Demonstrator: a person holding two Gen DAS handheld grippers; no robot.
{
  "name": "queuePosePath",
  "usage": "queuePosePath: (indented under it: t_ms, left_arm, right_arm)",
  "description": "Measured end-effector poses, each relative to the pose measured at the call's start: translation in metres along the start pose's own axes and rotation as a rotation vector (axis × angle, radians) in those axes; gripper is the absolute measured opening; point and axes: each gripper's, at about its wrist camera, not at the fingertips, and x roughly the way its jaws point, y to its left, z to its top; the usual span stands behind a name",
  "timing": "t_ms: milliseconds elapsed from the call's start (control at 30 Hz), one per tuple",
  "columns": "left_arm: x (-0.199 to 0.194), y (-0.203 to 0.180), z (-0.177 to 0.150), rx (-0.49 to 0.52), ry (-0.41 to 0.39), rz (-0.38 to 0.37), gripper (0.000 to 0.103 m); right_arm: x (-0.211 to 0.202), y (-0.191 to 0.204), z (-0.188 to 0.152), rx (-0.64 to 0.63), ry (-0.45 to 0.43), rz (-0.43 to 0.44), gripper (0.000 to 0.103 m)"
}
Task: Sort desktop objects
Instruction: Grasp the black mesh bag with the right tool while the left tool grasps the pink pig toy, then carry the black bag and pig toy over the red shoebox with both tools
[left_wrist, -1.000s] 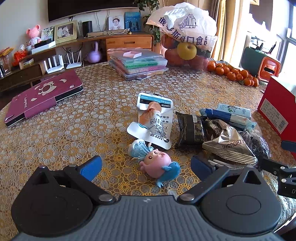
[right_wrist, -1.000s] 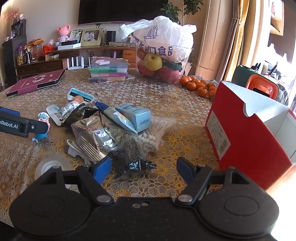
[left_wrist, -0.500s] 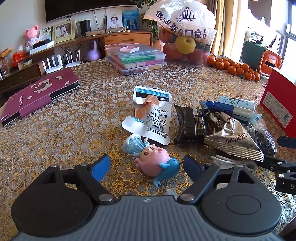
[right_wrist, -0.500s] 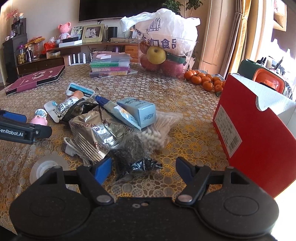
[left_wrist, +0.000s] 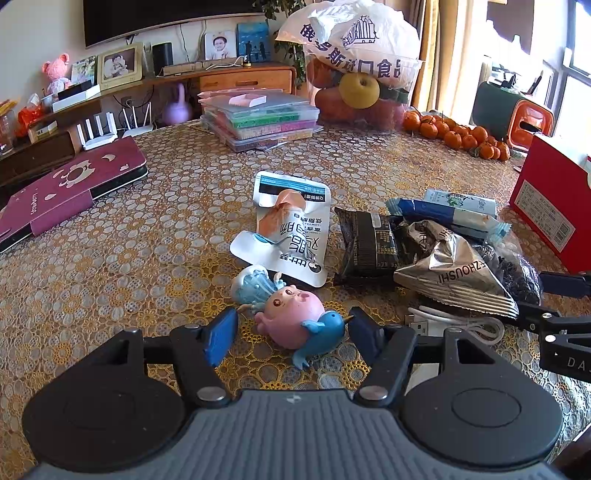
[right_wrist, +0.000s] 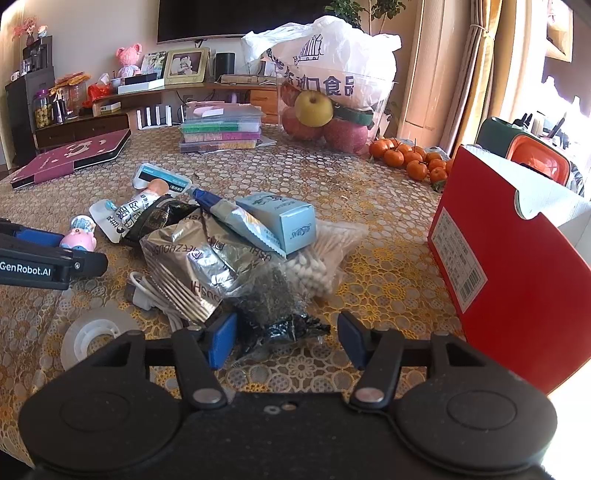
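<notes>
Left wrist view: L gripper spread wide on lace tablecloth, pink toy figure between the pads, blue fish tail just short of the 3 o'clock pad; white snack pouch at 12 o'clock of it. Right wrist view: R gripper likewise open & empty, black crinkled bag between tips, silver foil pack at 11 o'clock, red box at 3 o'clock.
</notes>
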Motion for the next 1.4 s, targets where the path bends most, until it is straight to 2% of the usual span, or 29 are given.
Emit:
queuePosePath:
  t_ms: [267, 367, 600, 1000, 1400]
  left_arm:
    - [-0.003, -0.001, -0.002, 0.009, -0.011, 0.006, 0.065]
    - [-0.007, -0.001, -0.002, 0.015, -0.019, 0.006, 0.065]
    - [-0.015, -0.003, -0.002, 0.027, -0.033, 0.003, 0.065]
    - [-0.033, -0.007, -0.003, 0.038, -0.061, -0.024, 0.064]
    - [-0.078, -0.026, 0.005, 0.049, -0.118, -0.088, 0.064]
  right_arm:
    - [-0.008, -0.004, -0.001, 0.014, -0.018, -0.015, 0.051]
    - [-0.010, -0.006, 0.000, 0.017, -0.015, -0.012, 0.036]
    - [-0.016, -0.009, -0.002, 0.026, -0.017, -0.014, 0.028]
    - [-0.042, -0.017, -0.003, 0.045, -0.044, -0.005, 0.027]
    - [-0.084, -0.023, 0.001, 0.085, -0.079, 0.024, 0.027]
